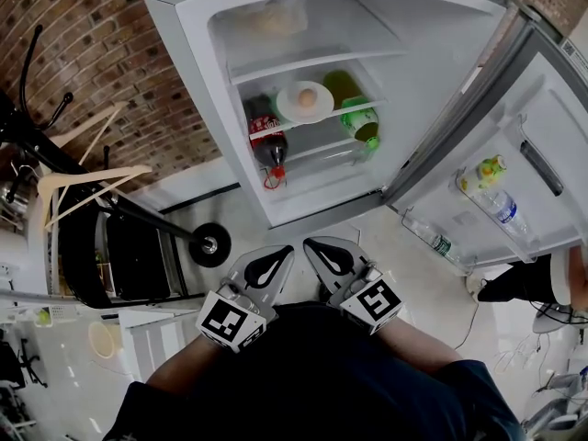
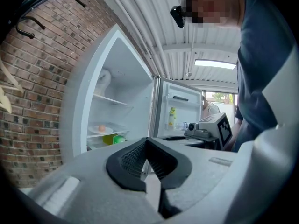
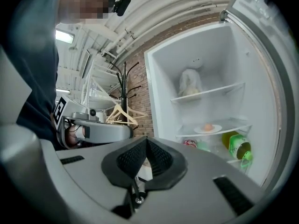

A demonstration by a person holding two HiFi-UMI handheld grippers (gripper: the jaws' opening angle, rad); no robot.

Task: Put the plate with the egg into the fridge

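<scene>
Plate (image 1: 304,101): seen lying flat on the middle shelf (image 3: 236,123) of the fridge (image 1: 213,81), with the egg (image 1: 307,97) resting at its centre.
Neighbours: a cola bottle (image 1: 266,141) is stored just below and to the left of the plate, a green bottle (image 1: 361,122) near its right; neither appears pressed against it.
Left gripper (image 1: 276,260): jaws are closed together with nothing between them; it is held low, close to the body and well apart from the fridge.
Right gripper (image 1: 323,254): jaws are fully closed and empty; it is held just beside the left one.
Door (image 1: 551,108): swung wide to the right, with bottles (image 1: 501,205) kept in its rack.
Step in hand: placement is judged done; only the closing of the door seems to be left.
Good practice: the door is best pushed on its outer edge with closed jaws, slowly and evenly, so that the rack bottles are not shaken.
Check first: the plate should be confirmed to sit fully behind the shelf's front edge.
Risk: the egg could be set rolling off the plate if the door is slammed.
</scene>
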